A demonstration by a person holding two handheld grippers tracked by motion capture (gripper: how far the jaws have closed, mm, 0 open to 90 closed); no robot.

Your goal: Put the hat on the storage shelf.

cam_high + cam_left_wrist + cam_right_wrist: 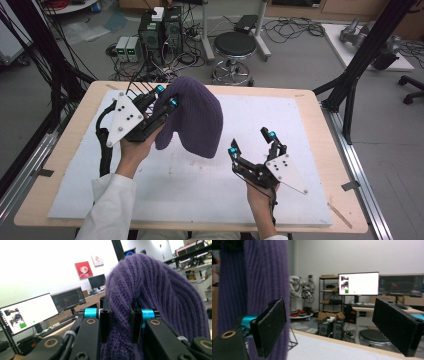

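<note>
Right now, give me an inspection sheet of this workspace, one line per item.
Surface: white mat on a wooden table; faint smudges on the mat.
Job's things: purple knit beanie held up off the mat, hanging down.
Clutter: nothing seen on the mat.
Grippers: left gripper shut on a fold of the beanie; right gripper open, holding nothing, beside the beanie's lower edge.
Cables: black cable loops from the left gripper; tangled leads on the floor beyond the table.
Surroundings: round stool, computer towers, black frame posts, monitors on desks.
</note>
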